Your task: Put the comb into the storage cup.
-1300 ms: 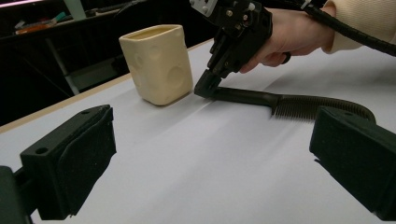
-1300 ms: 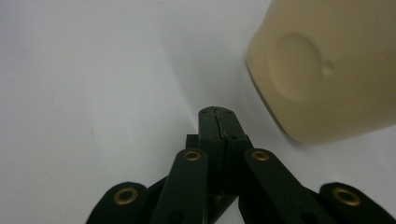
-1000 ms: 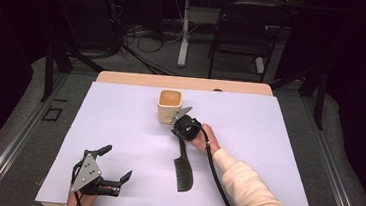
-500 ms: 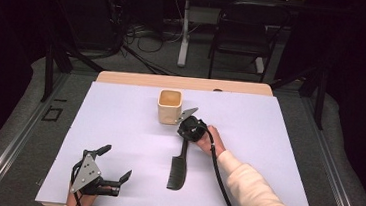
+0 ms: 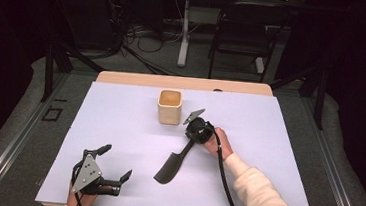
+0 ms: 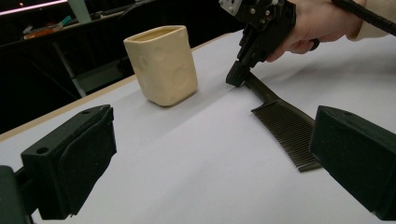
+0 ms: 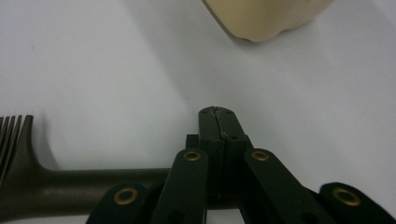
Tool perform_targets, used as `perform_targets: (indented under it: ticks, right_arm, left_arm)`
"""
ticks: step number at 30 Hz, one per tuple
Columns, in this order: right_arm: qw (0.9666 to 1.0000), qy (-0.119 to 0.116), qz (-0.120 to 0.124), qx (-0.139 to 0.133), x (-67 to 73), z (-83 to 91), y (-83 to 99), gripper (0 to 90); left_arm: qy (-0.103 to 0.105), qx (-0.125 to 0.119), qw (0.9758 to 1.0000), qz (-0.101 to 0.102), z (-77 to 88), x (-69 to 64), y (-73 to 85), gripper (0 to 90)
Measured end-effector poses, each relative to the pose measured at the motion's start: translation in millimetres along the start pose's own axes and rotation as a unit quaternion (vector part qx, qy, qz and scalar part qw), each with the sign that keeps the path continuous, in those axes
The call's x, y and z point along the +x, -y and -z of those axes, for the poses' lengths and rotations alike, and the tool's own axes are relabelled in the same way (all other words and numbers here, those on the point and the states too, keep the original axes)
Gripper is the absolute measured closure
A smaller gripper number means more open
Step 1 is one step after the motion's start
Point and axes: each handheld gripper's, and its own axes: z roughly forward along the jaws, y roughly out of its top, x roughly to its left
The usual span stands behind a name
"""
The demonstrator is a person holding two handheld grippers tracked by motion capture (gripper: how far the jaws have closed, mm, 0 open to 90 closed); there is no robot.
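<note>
A cream cup (image 5: 170,107) stands upright on the white sheet (image 5: 278,141) near the far edge of the table, its mouth open upward; from above its inside shows as a plain tan hollow with nothing to be made out in it. Its side carries shallow round dimples, plain in the left gripper view (image 6: 163,63).

The comb (image 5: 171,165) lies flat on the sheet, nearer the person than the cup and a little to its right. Its handle points back toward the cup and its toothed end (image 6: 285,130) points toward the person.

The right gripper (image 5: 194,132) sits just right of the cup, tips down on the comb's handle end. Its jaws are pressed together, and the handle (image 7: 93,184) runs in beneath them; they appear to pinch it.

The left gripper (image 5: 110,164) rests well apart from the cup, at the near left of the sheet. Its jaws stand wide apart with nothing between them.
</note>
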Motion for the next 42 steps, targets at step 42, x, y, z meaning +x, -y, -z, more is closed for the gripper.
perform_targets:
  ticks: [42]
  right_arm:
    - [0.9994, 0.001, -0.03, 0.017, 6.7, 32.3, 35.1, 90.0]
  left_arm:
    - [0.007, 0.003, 0.9999, -0.011, -1.9, -1.4, -0.5, 0.5]
